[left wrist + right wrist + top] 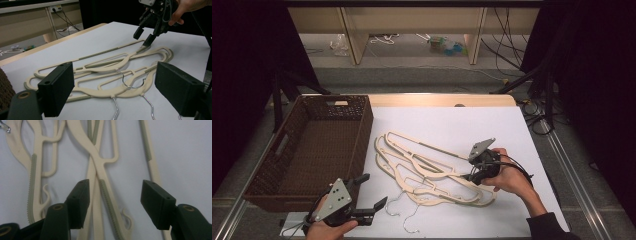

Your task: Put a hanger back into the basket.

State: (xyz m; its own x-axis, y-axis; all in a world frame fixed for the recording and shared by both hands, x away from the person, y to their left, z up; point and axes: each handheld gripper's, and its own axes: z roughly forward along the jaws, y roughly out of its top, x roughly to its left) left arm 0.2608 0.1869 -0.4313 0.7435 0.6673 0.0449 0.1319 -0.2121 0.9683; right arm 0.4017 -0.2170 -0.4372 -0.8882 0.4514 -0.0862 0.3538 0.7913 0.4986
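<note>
A: Hangers (432, 172), cream plastic with wire hooks, lie tangled on the white table (512, 130), directly under the right gripper (475, 176). Its jaws stand spread, one hanger arm between them, ungrasped.

B: And the left gripper (373, 192)?

A: Released too, gaping, holding nothing; the pile sits just ahead of it, a brown wicker basket (362, 125) close beside it.

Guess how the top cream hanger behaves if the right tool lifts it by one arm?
Probably stiff and light: the hangers look like thin moulded plastic. Their arms and wire hooks overlap, so neighbours may snag and drag along. The ribbed grey strips between the open right tool should limit slipping.
</note>
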